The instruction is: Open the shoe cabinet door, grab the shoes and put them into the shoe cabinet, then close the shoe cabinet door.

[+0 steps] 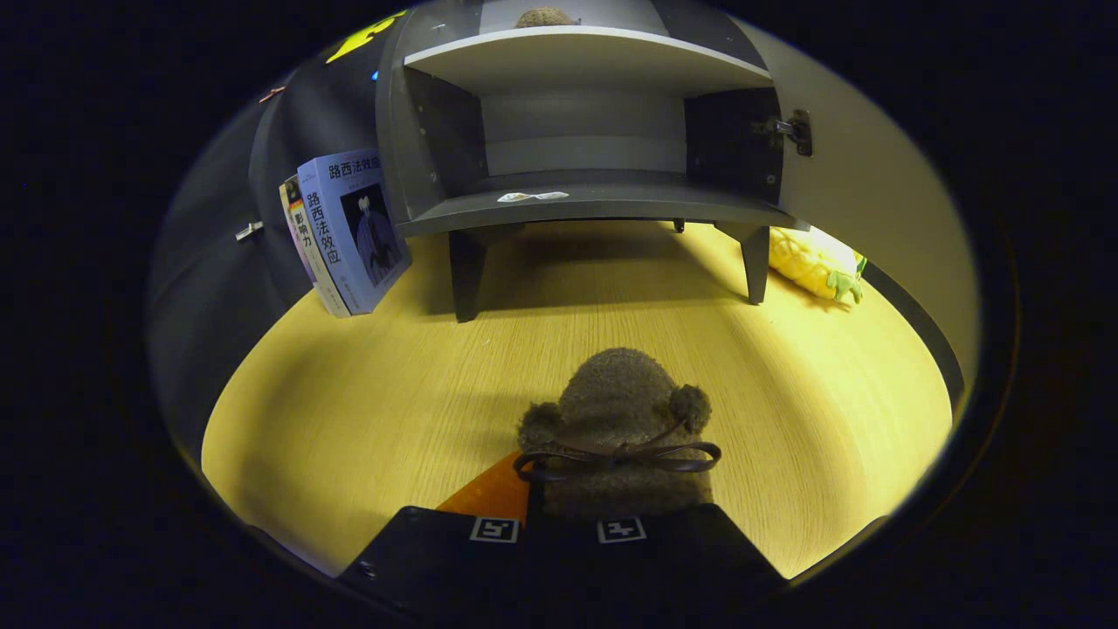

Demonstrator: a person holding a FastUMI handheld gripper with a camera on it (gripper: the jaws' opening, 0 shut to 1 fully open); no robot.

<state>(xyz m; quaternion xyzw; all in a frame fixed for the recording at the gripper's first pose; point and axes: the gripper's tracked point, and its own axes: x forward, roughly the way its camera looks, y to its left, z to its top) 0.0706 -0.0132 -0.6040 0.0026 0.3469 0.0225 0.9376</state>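
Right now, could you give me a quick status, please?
Tongs shut on brown shoe. Cabinet door open, lower shelf free ahead. Path over table unobstructed.

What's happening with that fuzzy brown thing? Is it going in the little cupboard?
A person's handheld gripper is closed on a fuzzy brown shoe with a bow, held between its two fingers above the wooden table. Straight ahead stands the grey shoe cabinet with its door already swung open to the side. Its lower shelf looks free, so the shoe probably goes there next. Some books lean beside the cabinet, and a yellow corn toy lies on the other side.
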